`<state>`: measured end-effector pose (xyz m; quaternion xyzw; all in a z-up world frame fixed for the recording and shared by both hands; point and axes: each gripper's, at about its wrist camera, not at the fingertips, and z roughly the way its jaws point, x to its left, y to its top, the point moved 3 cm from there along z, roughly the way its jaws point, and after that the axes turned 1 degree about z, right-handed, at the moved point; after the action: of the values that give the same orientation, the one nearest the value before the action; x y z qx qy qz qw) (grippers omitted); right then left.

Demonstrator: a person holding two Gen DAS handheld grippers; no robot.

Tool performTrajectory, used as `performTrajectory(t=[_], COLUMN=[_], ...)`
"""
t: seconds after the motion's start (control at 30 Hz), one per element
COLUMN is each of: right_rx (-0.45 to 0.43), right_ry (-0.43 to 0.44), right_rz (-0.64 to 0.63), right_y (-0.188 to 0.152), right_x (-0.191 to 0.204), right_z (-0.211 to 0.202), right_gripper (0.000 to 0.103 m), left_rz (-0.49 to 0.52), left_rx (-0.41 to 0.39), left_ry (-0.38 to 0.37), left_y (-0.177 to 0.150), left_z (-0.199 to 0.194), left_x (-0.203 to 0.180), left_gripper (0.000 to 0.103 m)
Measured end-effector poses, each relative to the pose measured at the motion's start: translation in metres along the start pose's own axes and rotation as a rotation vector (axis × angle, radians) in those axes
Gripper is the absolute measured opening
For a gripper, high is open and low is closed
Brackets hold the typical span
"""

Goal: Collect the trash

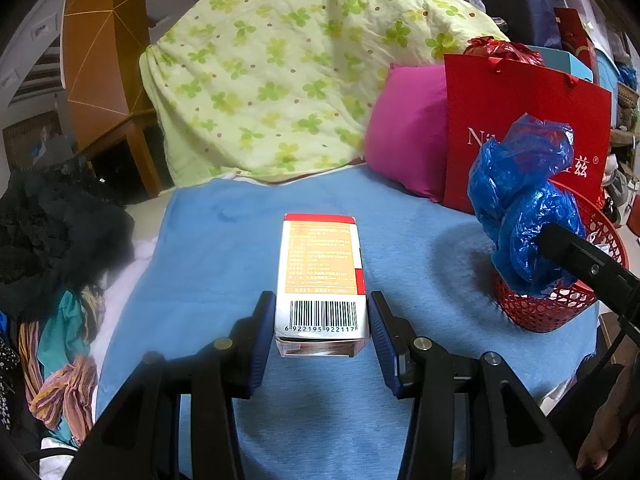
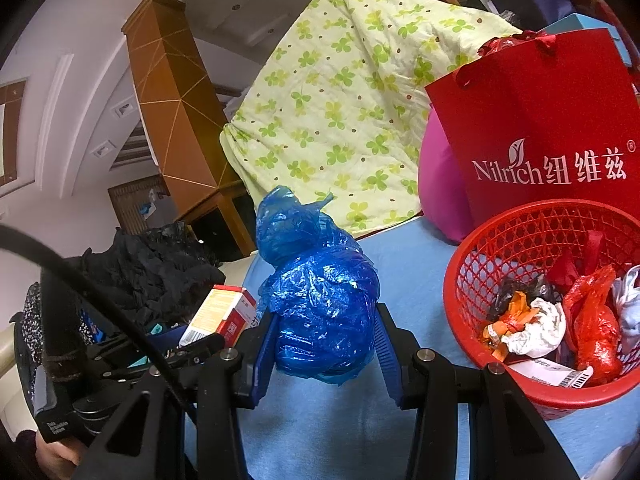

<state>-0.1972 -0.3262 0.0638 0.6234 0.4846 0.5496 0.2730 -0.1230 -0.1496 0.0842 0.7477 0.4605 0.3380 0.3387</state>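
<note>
— Blue bedsheet (image 1: 224, 248) fills the lower middle of both views, with a clover-print quilt (image 1: 280, 72) heaped behind it. Where is the box?

— The carton (image 1: 322, 276) sits at lower centre of the left view, its barcode end clamped between the left gripper (image 1: 322, 328) pads, lifted off the sheet.

— And the right gripper (image 2: 326, 344)?

— Closed on a crumpled blue plastic bag (image 2: 320, 300), centre frame. The red basket (image 2: 472, 276), already holding scraps, sits at lower right, just beside the bag, before a red paper bag (image 2: 536, 120).
</note>
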Motion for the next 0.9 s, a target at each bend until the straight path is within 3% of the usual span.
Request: performTrajectory(t=[0.9], right_rx=[-0.046], right_ry=[0.018], right_rz=[0.046], right_y=[0.007], right_x=[-0.012], right_z=[-0.015], right_gripper=[0.048], left_rz=[0.053], left_rx=[-0.016], left_ry=[-0.017], left_y=[0.005], left_z=[-0.009], left_x=[-0.019], left_gripper=[0.048])
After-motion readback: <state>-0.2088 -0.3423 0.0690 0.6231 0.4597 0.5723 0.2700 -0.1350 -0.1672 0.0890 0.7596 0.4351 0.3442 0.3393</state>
